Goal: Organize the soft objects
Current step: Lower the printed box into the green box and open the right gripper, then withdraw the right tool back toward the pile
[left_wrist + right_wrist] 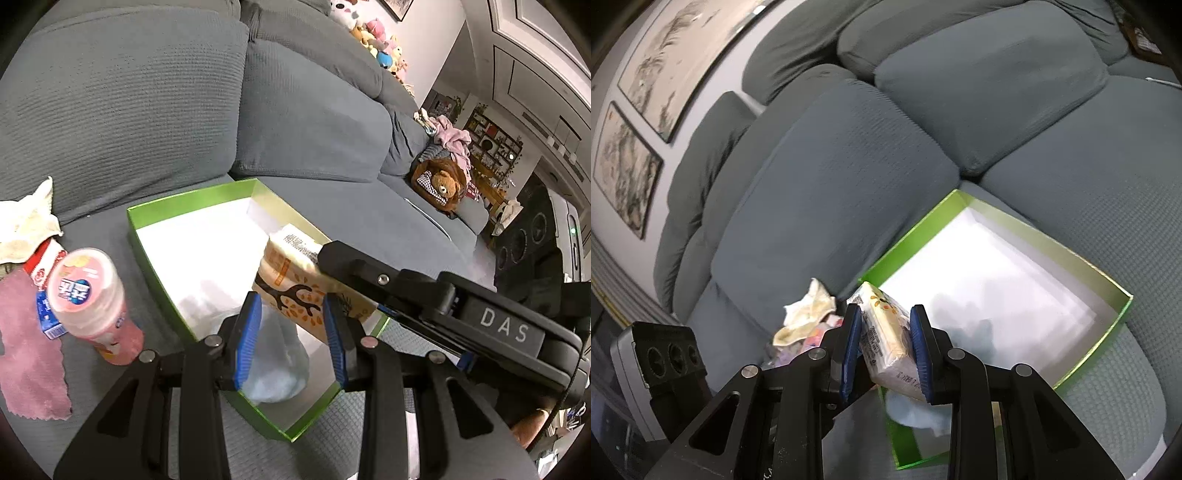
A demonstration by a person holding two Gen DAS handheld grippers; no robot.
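Left gripper [291, 334]: blue fingers [248, 338] clenched on a pale blue cloth [279, 363], which hangs over the near corner of the green box [177, 199]. Right gripper [886, 349]: fingers [851, 349] clenched on a tissue pack [884, 332], cream with an orange leaf print, held tilted above the box's near edge; in the left view the same pack [291, 280] sits just beyond the cloth, with the right gripper's black body [443, 306] reaching in from the right. The box is open, white inside, and rests on the grey sofa [129, 96] seat. Left of the box lie a pink bottle [92, 302] on its side, a pink cloth [29, 354], a small blue packet [48, 317], a red-and-white packet [44, 264] and a crumpled cream cloth [26, 221]. Far along the sofa: a brown teddy bear [441, 184] and pink clothing [452, 142]. 2 framed paintings [657, 92] hang on the wall behind the sofa.
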